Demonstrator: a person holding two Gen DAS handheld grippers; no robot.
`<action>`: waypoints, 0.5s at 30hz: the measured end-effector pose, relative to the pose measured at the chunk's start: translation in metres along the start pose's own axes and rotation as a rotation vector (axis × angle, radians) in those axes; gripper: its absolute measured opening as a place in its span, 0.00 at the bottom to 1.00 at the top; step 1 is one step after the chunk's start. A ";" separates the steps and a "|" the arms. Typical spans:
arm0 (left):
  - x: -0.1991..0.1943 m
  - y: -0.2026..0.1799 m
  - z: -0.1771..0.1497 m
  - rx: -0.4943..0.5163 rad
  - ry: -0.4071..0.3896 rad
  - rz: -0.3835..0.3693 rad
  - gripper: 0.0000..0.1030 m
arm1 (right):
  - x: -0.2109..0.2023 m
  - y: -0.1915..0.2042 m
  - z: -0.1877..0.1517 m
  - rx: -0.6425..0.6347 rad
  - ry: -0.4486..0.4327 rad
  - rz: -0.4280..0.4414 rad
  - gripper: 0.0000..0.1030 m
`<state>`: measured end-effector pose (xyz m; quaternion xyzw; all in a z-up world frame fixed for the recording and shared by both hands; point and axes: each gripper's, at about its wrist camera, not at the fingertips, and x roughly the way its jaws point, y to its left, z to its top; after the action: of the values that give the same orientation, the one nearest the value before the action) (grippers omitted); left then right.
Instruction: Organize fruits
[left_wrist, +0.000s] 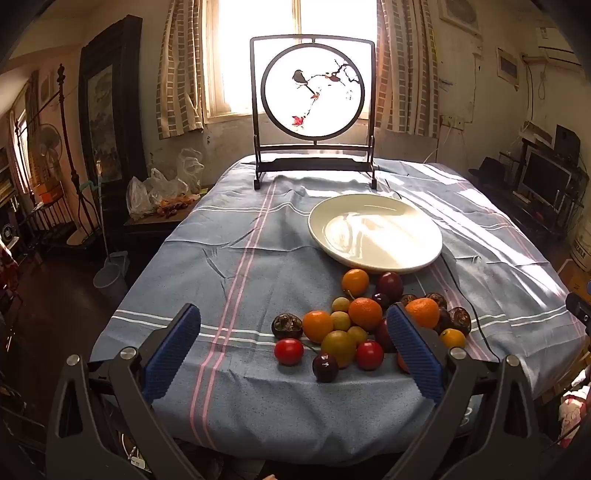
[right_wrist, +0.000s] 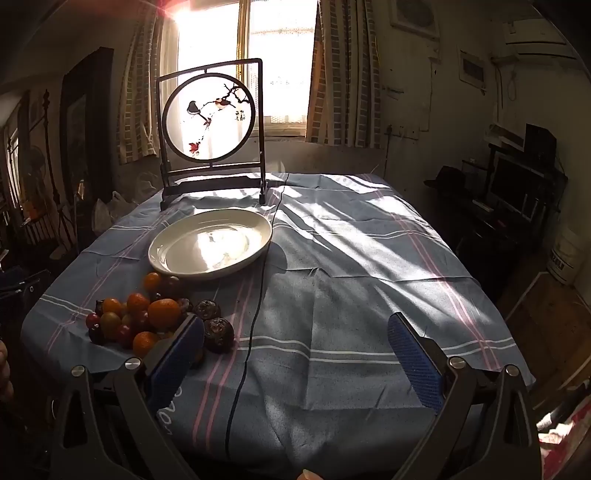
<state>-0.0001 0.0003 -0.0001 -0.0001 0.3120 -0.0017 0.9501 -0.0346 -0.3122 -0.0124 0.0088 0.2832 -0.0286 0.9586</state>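
Observation:
A pile of small fruits (left_wrist: 354, 325) lies on the blue striped tablecloth (left_wrist: 240, 280): oranges, red and dark plums, yellow-green ones, and dark wrinkled ones. Behind it sits an empty white plate (left_wrist: 375, 234). My left gripper (left_wrist: 295, 325) hangs open near the table's front edge, and its right finger (left_wrist: 413, 354) covers part of the pile. In the right wrist view the same pile (right_wrist: 147, 321) and the plate (right_wrist: 210, 245) lie to the left. My right gripper (right_wrist: 295, 332) is open over bare cloth, and its left finger (right_wrist: 177, 354) overlaps the pile's edge.
A dark framed screen with a painted bird (left_wrist: 314, 107) stands at the table's far end before a bright window. A thin black cable (right_wrist: 255, 310) runs across the cloth from the screen to the front edge. Bags and furniture stand to the left of the table.

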 end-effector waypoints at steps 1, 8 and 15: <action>0.000 0.001 0.000 0.005 0.000 -0.003 0.96 | 0.002 0.000 0.000 0.003 0.002 0.001 0.97; -0.001 -0.003 -0.001 0.035 -0.018 0.030 0.96 | -0.004 0.002 -0.001 -0.006 -0.020 0.009 0.97; -0.007 0.000 -0.004 0.037 -0.029 0.021 0.96 | -0.004 0.004 -0.005 -0.007 -0.016 0.014 0.97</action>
<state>-0.0083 0.0008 0.0012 0.0210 0.2982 0.0025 0.9543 -0.0400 -0.3077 -0.0142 0.0073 0.2754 -0.0211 0.9611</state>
